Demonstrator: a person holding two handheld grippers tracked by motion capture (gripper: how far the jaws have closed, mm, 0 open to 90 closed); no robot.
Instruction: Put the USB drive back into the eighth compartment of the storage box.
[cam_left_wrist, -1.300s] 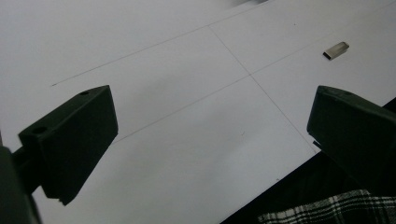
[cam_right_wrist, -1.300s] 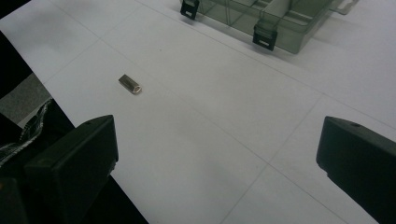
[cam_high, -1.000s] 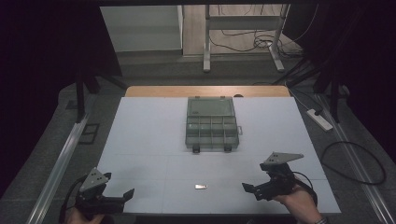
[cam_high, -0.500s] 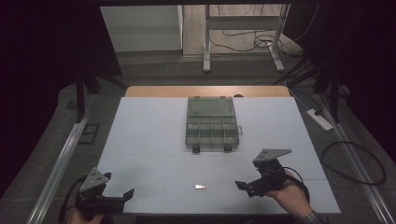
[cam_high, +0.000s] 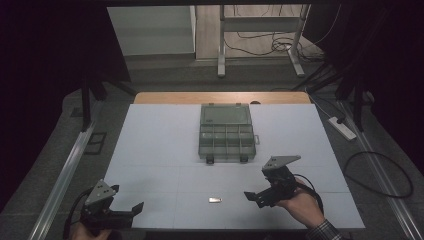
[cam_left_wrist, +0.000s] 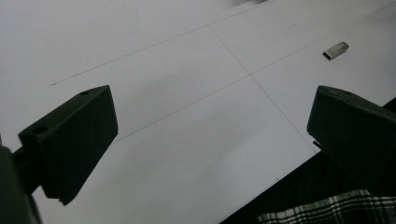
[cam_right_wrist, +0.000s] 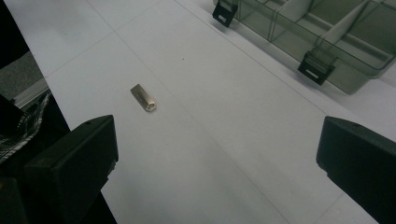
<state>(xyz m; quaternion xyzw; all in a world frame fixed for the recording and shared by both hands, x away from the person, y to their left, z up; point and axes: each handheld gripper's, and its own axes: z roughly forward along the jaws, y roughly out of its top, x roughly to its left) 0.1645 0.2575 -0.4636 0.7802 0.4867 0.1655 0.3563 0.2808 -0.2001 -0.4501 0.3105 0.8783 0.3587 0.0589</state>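
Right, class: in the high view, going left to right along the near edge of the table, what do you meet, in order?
Left gripper → small metal piece lying flat on the white table → right gripper, held in a hand.

Small silver metal piece flat nr table's front edge.

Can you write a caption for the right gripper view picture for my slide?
Open right gripper hovers over the white table, near a small metal piece and a compartment box.
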